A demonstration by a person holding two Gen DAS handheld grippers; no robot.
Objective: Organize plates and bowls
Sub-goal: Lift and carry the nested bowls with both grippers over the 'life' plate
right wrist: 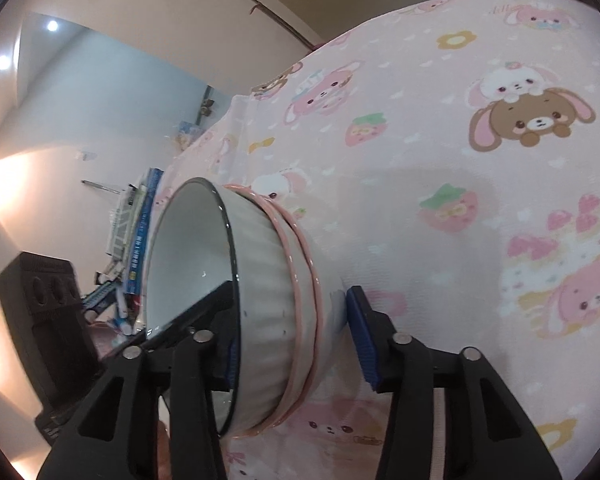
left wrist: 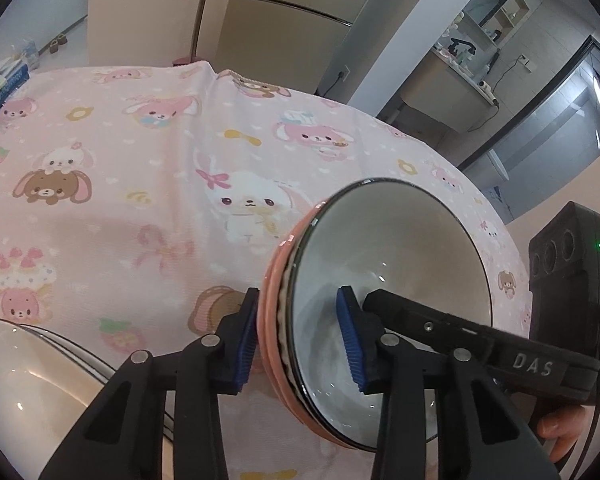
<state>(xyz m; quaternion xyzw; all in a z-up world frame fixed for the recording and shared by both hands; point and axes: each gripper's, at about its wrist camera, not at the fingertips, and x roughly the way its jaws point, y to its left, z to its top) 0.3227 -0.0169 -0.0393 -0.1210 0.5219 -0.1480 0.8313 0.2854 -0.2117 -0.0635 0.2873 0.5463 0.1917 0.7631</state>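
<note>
While both pairs of jaws clamp the same stack from opposite sides, the left gripper (left wrist: pixel 300 340) pinches its rim, one blue pad inside the grey bowl (left wrist: pixel 392 256), the other against the pink bowls (left wrist: pixel 269 300) beneath. The right gripper (right wrist: pixel 298 344) grips likewise. The stack is tilted on edge above the pink cartoon tablecloth (left wrist: pixel 140 168); another white bowl (left wrist: pixel 40 376) sits lower left.

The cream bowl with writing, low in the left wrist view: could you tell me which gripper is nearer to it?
Left. The left gripper is beside the cream bowl, clamping the stacked bowls; the right gripper grips that stack from its far side.
</note>
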